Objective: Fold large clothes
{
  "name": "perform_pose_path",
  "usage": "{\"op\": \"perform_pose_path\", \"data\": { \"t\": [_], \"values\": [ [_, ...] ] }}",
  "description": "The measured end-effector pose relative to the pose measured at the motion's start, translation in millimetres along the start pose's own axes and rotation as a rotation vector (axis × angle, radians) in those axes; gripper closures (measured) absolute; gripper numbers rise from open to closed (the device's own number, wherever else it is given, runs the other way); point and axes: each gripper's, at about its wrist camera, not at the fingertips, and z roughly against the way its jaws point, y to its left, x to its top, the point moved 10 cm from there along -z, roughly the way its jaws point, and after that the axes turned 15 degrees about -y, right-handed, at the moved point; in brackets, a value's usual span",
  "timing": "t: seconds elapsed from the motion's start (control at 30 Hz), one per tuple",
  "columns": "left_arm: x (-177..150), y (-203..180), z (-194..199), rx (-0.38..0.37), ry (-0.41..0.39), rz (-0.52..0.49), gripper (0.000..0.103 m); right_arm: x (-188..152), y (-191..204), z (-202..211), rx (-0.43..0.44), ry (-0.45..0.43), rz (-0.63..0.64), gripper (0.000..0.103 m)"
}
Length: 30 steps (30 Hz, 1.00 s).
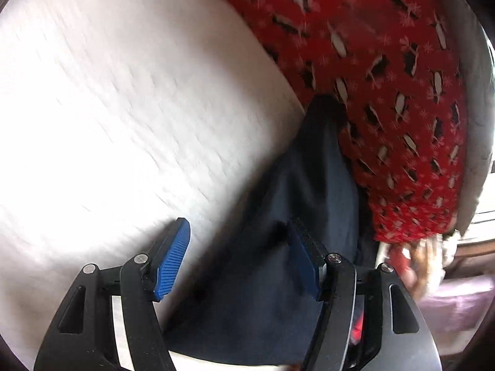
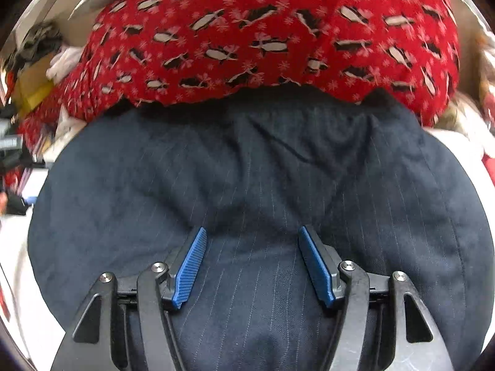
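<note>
Right wrist view: right gripper point(image 2: 252, 267) jaws parted, nothing clasped, over the dark navy pinstriped garment point(image 2: 247, 170) filling centre frame; red penguin-print fabric point(image 2: 263, 31) across the top. Left wrist view: left gripper point(image 1: 238, 258) jaws released above the garment's edge, white textured bedcover point(image 1: 123, 108) at left.

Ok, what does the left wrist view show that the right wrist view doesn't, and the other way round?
Only the left wrist view shows the broad white bed surface, with the navy cloth's edge lying on it. Only the right wrist view shows the fine pinstripes and creases of the navy garment, plus blurred clutter at the far left. Both show the navy garment, the red penguin-print fabric beyond it, and open jaws with nothing pinched.
</note>
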Motion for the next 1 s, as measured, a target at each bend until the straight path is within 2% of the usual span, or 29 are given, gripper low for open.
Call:
{"op": "perform_pose_path", "data": {
  "t": [0.07, 0.1, 0.27, 0.3, 0.33, 0.4, 0.43, 0.53, 0.8, 1.0],
  "values": [
    [-13, -11, -7, -0.048, 0.036, -0.028, 0.030, -3, 0, 1, -0.002, -0.005, 0.008, 0.038],
    [-21, -20, -8, -0.064, 0.041, -0.069, 0.021, -3, 0, 2, -0.004, -0.010, 0.011, 0.038],
    [-51, -52, -8, -0.103, 0.094, -0.160, 0.019, -5, -6, 0, -0.003, -0.015, 0.009, 0.038],
    [-52, -55, -7, -0.090, 0.078, -0.179, 0.028, -4, -3, -4, -0.003, -0.017, 0.009, 0.038],
    [-53, -57, -5, -0.081, 0.069, -0.193, 0.048, -5, -3, -4, -0.001, -0.019, 0.008, 0.038],
    [-51, -65, -6, -0.080, 0.070, -0.215, 0.076, -4, -3, -4, -0.001, -0.021, 0.007, 0.038],
    [-52, -68, -3, -0.082, 0.063, -0.213, 0.080, -4, -3, -4, 0.000, -0.022, 0.006, 0.038],
    [-50, -86, 9, -0.092, 0.024, -0.235, 0.087, -3, -3, -4, 0.000, -0.022, 0.005, 0.038],
    [-68, -158, 32, -0.188, -0.013, -0.285, 0.089, 4, -5, 7, 0.000, 0.018, -0.014, 0.039],
    [-91, -188, 32, -0.211, -0.007, -0.307, 0.089, 21, -45, 57, -0.066, -0.106, -0.052, 0.038]
  ]
}}
